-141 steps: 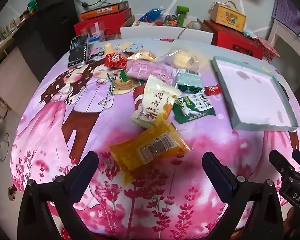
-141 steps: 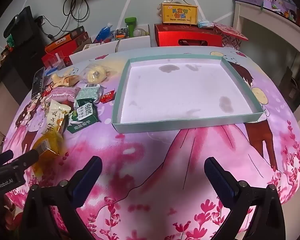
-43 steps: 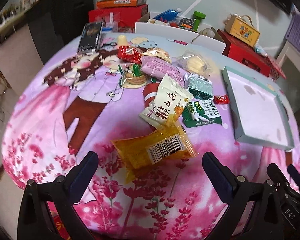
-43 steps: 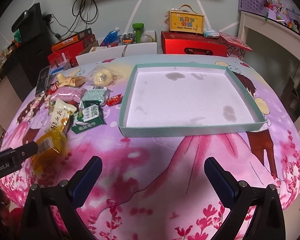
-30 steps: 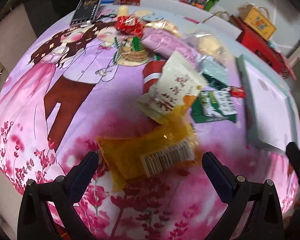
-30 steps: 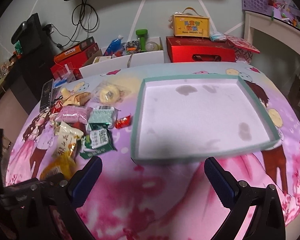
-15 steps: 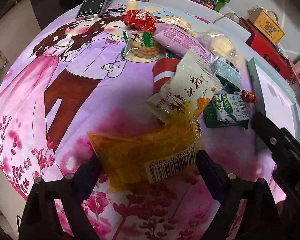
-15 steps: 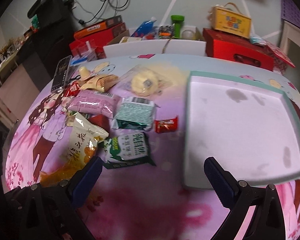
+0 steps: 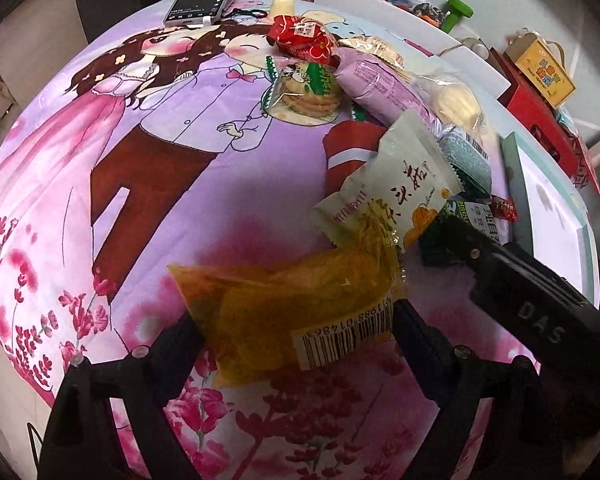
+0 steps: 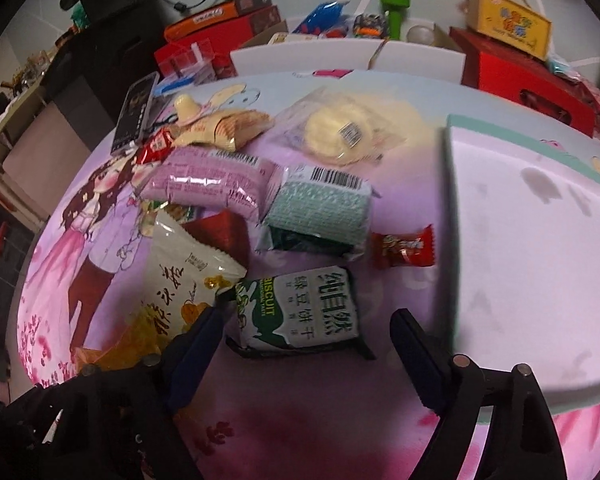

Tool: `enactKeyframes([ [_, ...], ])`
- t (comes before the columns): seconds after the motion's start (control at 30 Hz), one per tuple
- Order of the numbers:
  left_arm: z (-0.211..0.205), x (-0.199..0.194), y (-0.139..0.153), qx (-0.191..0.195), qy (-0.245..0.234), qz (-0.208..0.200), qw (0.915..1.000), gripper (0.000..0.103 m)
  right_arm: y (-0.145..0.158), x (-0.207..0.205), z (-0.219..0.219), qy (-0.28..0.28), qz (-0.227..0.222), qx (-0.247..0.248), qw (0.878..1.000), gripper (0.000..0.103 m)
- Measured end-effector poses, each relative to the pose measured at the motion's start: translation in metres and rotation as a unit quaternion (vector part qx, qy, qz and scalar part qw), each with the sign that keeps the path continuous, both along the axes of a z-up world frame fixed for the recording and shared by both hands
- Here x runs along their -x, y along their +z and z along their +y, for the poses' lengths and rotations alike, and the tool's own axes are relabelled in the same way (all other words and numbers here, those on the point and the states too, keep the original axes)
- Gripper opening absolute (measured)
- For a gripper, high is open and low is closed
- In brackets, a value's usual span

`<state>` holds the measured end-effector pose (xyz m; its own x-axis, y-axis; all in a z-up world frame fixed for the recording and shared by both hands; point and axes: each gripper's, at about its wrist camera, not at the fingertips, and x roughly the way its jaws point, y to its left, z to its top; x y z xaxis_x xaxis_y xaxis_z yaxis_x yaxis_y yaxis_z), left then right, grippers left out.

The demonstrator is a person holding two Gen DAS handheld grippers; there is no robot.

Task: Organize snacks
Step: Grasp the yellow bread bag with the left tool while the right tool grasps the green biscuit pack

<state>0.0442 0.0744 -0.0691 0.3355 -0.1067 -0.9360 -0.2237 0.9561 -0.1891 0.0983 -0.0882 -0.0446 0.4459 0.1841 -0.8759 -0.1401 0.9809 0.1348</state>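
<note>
Two grippers angle steeply down over a cloth-covered table strewn with snacks. The left gripper straddles a yellow packet lying flat near the table's front edge, its long axis running side to side between the fingers, barcode end toward the right finger. Both pads meet the packet's ends with the jaws held wide; whether they press is hard to tell. The right gripper reaches in just beside it, over a green-and-white biscuit packet whose printed face is up and whose long axis runs away from the camera. Its jaws are closing with that packet between them, the pads not yet pressing on it. A teal-rimmed tray sits just right of the pile.
</note>
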Motion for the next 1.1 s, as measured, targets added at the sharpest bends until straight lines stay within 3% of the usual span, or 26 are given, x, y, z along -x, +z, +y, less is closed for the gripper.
enactKeyframes([
  [0.13,0.005,-0.006,-0.007,0.006,0.002,0.001,1.0,0.091,-0.01,-0.005,0.002,-0.003,0.017,0.0,1.0,0.08],
  [0.37,0.012,-0.006,-0.011,0.004,-0.003,-0.003,1.0,0.088,-0.011,-0.007,0.003,0.003,0.01,-0.011,1.0,0.066],
  [0.9,-0.009,0.01,0.02,-0.026,-0.007,-0.025,0.9993,0.08,-0.003,-0.001,-0.014,-0.008,0.023,-0.067,0.997,0.064],
  [1.1,-0.015,0.011,0.028,-0.04,-0.01,-0.032,0.9986,0.079,0.011,0.002,-0.021,-0.011,0.006,-0.073,0.997,0.064],
])
